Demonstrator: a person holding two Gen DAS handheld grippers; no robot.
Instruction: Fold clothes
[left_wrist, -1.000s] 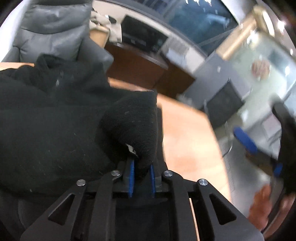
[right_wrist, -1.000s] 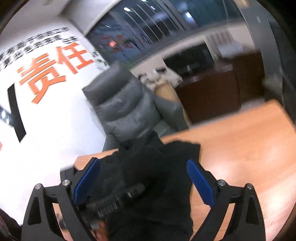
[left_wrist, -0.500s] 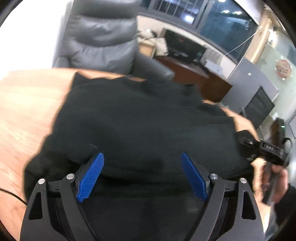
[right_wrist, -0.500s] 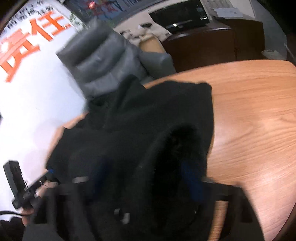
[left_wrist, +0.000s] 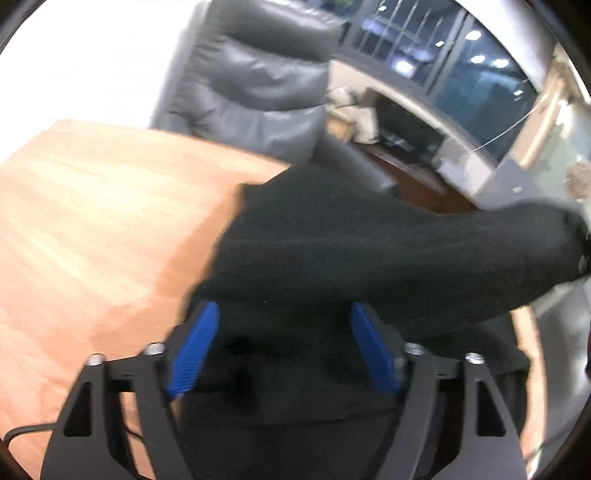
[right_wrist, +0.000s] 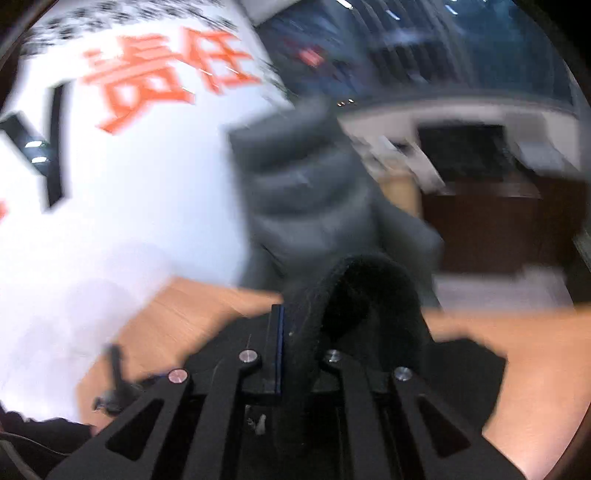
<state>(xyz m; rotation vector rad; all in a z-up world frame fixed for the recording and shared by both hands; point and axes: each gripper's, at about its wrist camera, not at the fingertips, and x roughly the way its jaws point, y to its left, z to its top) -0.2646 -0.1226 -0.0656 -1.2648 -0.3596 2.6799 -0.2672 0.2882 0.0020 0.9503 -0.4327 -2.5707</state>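
Right gripper (right_wrist: 295, 347) clamps black garment (right_wrist: 369, 295); left gripper (left_wrist: 284, 347) agape

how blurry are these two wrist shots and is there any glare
Right wrist view: heavy motion smear across the wall lettering and grey chair; only the right gripper, shut on the black garment, reads fairly sharp. Left wrist view: milder blur, blown-out white wall, ceiling-light reflections in the windows.

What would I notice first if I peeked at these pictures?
A big black garment sprawls across the wooden table, one part stretched off to the right. The right gripper pinches a fold of it, while the left gripper gapes open. Behind stands a grey armchair.
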